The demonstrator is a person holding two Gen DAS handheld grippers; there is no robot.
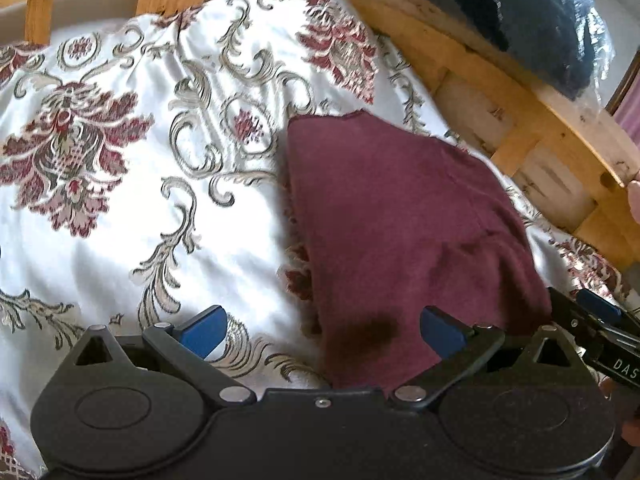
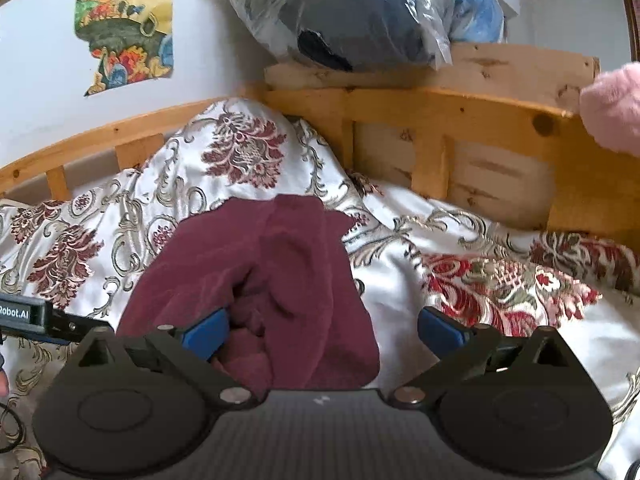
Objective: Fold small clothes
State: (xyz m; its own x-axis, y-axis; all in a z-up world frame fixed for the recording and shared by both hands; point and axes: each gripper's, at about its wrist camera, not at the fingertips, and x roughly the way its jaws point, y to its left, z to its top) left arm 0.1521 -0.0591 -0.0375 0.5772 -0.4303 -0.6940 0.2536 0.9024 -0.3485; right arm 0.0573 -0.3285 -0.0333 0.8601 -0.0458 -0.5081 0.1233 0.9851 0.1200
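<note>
A small maroon garment (image 1: 400, 224) lies on a white bedspread with red and grey floral pattern (image 1: 132, 184). In the left wrist view it looks fairly flat; its near end reaches between my fingers. My left gripper (image 1: 322, 332) is open, its blue pads apart over the garment's near edge. In the right wrist view the garment (image 2: 256, 280) is bunched with folds. My right gripper (image 2: 322, 332) is open, with the cloth lying between its pads. The right gripper also shows at the right edge of the left wrist view (image 1: 600, 324).
A wooden bed frame (image 2: 460, 120) runs along the far side and the right. A plastic-wrapped dark blue bundle (image 2: 360, 12) rests on top of it. A pink plush thing (image 2: 612, 108) sits at the right. A colourful poster (image 2: 124, 24) hangs on the wall.
</note>
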